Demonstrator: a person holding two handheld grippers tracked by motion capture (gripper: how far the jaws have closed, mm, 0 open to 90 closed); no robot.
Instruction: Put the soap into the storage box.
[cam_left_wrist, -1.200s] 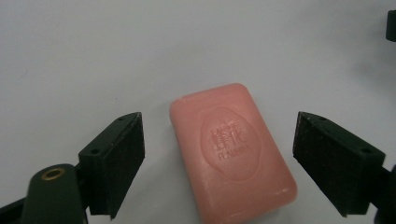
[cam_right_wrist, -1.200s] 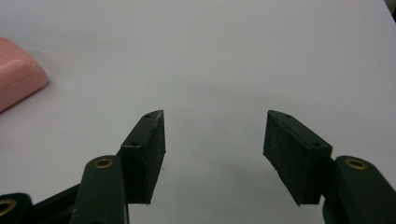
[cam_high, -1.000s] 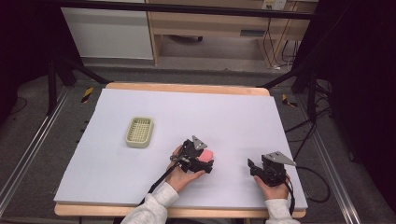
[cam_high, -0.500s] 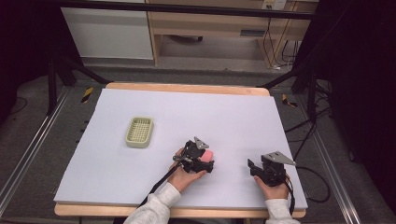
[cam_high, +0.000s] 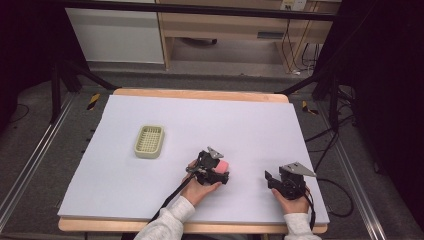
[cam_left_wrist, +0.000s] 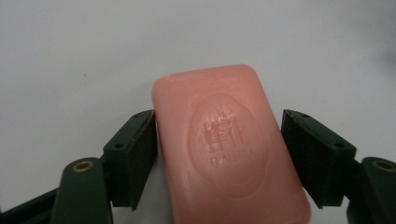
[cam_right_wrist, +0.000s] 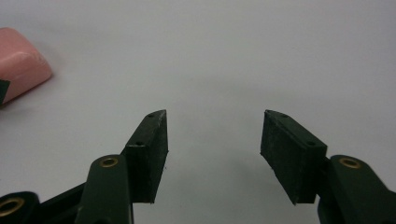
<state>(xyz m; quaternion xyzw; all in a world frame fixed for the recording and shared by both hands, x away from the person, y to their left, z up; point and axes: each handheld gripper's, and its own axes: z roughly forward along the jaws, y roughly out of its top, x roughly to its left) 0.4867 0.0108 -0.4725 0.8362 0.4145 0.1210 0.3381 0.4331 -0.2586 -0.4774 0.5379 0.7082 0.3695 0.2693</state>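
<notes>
While jaws close, pink soap (cam_left_wrist: 231, 144) reads — 蜂花

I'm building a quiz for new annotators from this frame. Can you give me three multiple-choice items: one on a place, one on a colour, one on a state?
1. In the high view, the green dish lies where, relative to the soap?
A. To its left
B. To its right
C. Under it

2. What colour is the soap?
A. Blue
B. Pink
C. White

3. How do the right gripper jaws stand?
A. Clamped on the soap
B. Clamped on the dish
C. Apart, nothing between them

Key: 1 A, the dish sits left of the soap and farther back. 2 B, the bar is plainly pink. 3 C, bare table shows between the jaws.
</notes>
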